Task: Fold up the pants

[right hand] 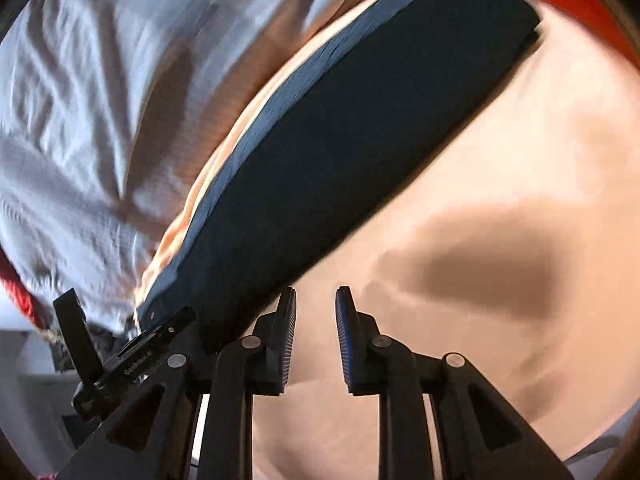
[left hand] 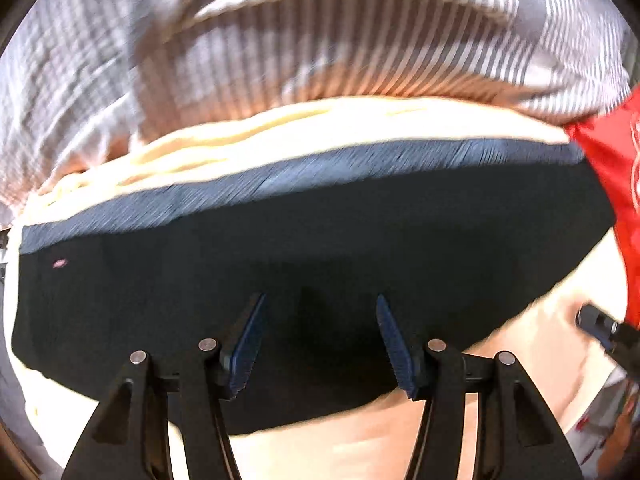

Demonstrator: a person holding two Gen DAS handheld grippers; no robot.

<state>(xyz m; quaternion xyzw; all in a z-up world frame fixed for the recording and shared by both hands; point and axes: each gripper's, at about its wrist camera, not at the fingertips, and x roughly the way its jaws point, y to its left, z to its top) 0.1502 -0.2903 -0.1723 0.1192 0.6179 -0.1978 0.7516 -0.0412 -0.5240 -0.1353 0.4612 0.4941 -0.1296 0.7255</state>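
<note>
The dark navy pants lie folded flat on a cream sheet, with a lighter blue ribbed waistband along their far edge. My left gripper is open and empty, its fingers hovering over the near part of the pants. In the right wrist view the pants run diagonally from lower left to upper right. My right gripper is open and empty, over the bare sheet just right of the pants' near edge. The left gripper's body shows at lower left there.
A grey-and-white striped blanket is bunched behind the pants. A red garment lies at the right end of the pants. The cream sheet spreads to the right. The right gripper's tip shows at the right edge.
</note>
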